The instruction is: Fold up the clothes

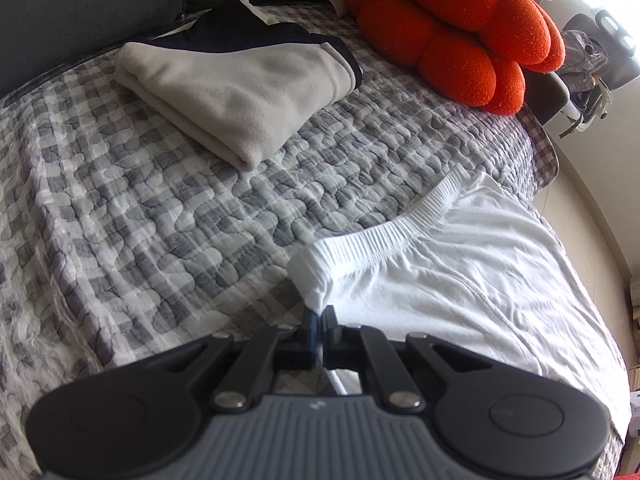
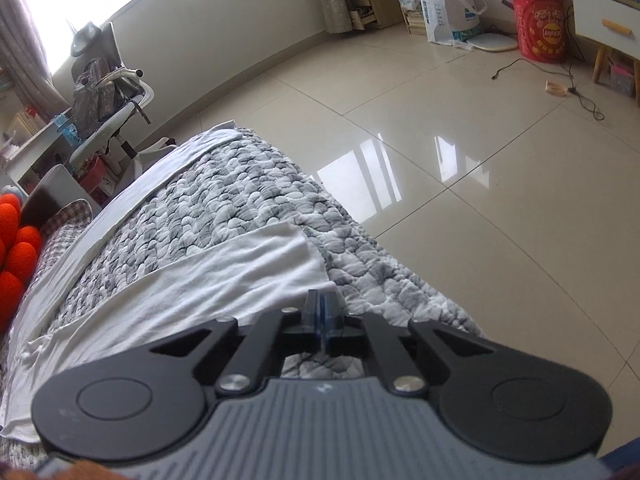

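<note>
White shorts [image 1: 460,264] with a ribbed elastic waistband lie spread on the grey checked quilt [image 1: 160,220]. My left gripper [image 1: 320,314] is shut on the near corner of the waistband, white cloth pinched between its blue pads. In the right wrist view the same white shorts [image 2: 224,276] stretch over the bed's edge, and my right gripper [image 2: 320,300] is shut on the hem of a leg. A folded beige and navy garment [image 1: 236,88] rests at the back of the bed.
An orange plush cushion [image 1: 460,36] sits at the head of the bed. A desk chair [image 2: 108,92] stands past the bed corner. Beyond the bed edge is glossy tiled floor [image 2: 460,168], with a red bucket [image 2: 540,24], bags and a loose cable at the far wall.
</note>
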The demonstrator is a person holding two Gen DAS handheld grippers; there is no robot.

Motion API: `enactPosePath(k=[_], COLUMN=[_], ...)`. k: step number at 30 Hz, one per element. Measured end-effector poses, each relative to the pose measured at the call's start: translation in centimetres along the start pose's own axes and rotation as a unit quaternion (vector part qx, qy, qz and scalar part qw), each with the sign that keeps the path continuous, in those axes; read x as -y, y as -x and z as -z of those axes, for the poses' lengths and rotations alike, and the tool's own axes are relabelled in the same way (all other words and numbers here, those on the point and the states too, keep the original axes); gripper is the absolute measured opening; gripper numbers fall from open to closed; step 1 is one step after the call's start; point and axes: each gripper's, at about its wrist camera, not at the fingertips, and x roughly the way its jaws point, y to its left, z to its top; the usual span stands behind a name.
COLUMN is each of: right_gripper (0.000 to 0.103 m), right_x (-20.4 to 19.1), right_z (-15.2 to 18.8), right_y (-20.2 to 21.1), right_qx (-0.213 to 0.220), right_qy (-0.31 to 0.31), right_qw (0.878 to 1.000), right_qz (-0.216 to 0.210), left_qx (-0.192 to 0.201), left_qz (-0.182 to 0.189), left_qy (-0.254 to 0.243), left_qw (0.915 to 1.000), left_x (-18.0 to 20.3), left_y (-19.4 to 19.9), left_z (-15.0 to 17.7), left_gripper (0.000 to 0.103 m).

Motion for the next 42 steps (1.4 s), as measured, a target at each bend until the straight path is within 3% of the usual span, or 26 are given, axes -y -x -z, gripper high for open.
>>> enactPosePath(k=[6, 8, 15, 18, 20, 26, 28, 32, 42], right_gripper=[0.003, 0.014, 0.016, 0.026, 0.034, 0.036, 0.033, 0.003, 0.003], right_x=[0.4, 1.0, 1.9, 2.1, 1.8, 0.7, 0.5, 0.3, -0.5], right_z=[-0.3, -0.5, -0.8, -0.9, -0.9, -0.7, -0.6, -0.5, -1.5], right_y=[0.2, -0.1, -0.6, -0.6, -0.6, -1.0, -0.9, -0.5, 2.8], right_qx=[0.009, 0.002, -0.01, -0.006, -0.005, 0.003, 0.008, 0.022, 0.105], right_qy=[-0.011, -0.033, -0.079, -0.094, -0.088, -0.06, -0.055, -0.053, -0.066], right_qw=[1.0, 0.999, 0.997, 0.995, 0.996, 0.998, 0.998, 0.998, 0.991], right_qz=[-0.004, -0.005, -0.021, -0.027, -0.023, -0.008, -0.007, -0.01, -0.04], left_qx=[-0.001, -0.002, -0.002, -0.002, -0.002, -0.002, 0.0, 0.001, 0.006], left_qz=[0.003, 0.003, 0.006, 0.007, 0.007, 0.008, 0.009, 0.01, 0.052], left_qy=[-0.004, -0.004, -0.004, -0.003, 0.0, 0.001, 0.0, 0.001, 0.035], left_qw=[1.0, 1.0, 1.0, 1.0, 1.0, 1.0, 1.0, 0.9999, 0.998], left_x=[0.0, 0.0, -0.1, -0.1, -0.3, -0.3, -0.2, -0.4, -1.4], left_y=[0.1, 0.1, 0.2, 0.3, 0.3, 0.3, 0.3, 0.4, 1.3], left_z=[0.0, 0.0, 0.0, 0.0, -0.1, -0.2, -0.2, -0.2, -0.8], left_gripper=[0.002, 0.002, 0.002, 0.002, 0.002, 0.002, 0.002, 0.002, 0.002])
